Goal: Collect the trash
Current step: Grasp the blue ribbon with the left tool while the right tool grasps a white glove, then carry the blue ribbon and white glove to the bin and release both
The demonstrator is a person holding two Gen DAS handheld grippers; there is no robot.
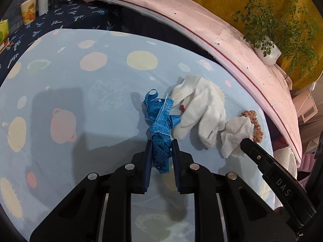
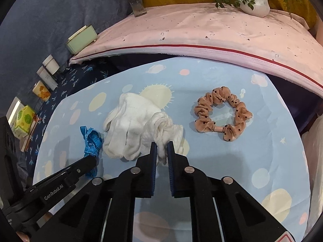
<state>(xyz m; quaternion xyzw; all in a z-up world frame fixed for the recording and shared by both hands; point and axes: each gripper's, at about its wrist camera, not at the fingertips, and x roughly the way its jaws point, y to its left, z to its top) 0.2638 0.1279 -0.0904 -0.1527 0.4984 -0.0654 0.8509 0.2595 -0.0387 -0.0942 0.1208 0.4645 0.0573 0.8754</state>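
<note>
cloth covers the low table (image 2: pixel 232 161) — pale blue, printed with planets and suns — and it serves as the sorting ground, with four small things gathered toward its middle so both hands can reach them without crossing. behind it a pink-covered surface (image 2: pixel 201 30) carries a potted plant (image 2: pixel 254 0) and a vase, well apart from the work and likely not part of it.

largest of the loose things is the white glove (image 2: pixel 129 125), lying flat between the two tools. to its right, apart from it, sits the tan dotted scrunchie (image 2: pixel 222 113), untouched; it looks more like a keepsake than rubbish, which may be why nobody reaches for it. the blue measuring tape (image 1: pixel 159 125) lies in a tangled heap just left of the glove, and the crumpled white tissue (image 2: pixel 167 131) rests against the glove's right edge.

the left gripper (image 1: pixel 161 147) has its pads pressed in on the near end of the tape, pinching the bundle. the right gripper (image 2: pixel 161 147) is nipped tight on the tissue — the clearest piece of trash here. both grips look seated at the near edge of each item, so a straight lift should free them, though the tissue could drag the glove
</note>
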